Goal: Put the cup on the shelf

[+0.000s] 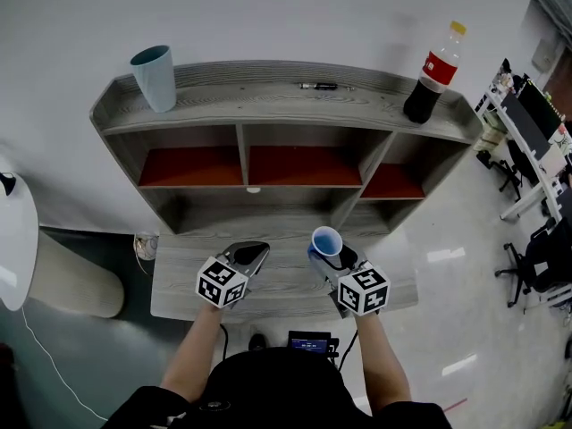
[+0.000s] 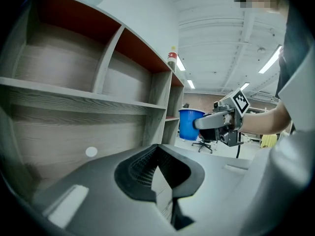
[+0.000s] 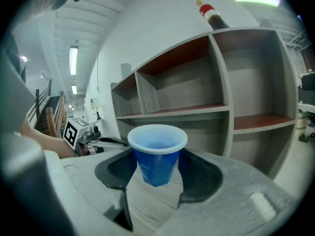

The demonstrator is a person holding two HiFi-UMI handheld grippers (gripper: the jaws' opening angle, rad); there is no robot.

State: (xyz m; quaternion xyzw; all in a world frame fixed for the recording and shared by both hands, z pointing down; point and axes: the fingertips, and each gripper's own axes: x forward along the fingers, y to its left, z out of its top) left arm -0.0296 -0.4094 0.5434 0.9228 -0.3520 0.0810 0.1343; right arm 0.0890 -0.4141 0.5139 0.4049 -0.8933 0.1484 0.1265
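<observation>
Grey wood-grain shelf unit (image 1: 268, 105), red-backed compartments, fills the upper frame against a white wall (image 1: 268, 16). Blue plastic cup (image 1: 325, 241): lower centre, upright, clamped between your right gripper's (image 3: 156, 173) jaws, above the desk (image 1: 286, 286), short of any shelf. Your left gripper (image 1: 253, 254): tips together, empty. Pickup done; placing and release remain.

No lettering or number can be read. The bottle (image 1: 435, 74) at the right end of the shelf (image 1: 268, 105) top bears a red label with print too small to make out. The cubes on the left gripper (image 1: 251, 256) and right gripper (image 1: 329, 256), in front of the shelf, carry only black-and-white square patterns.
</observation>
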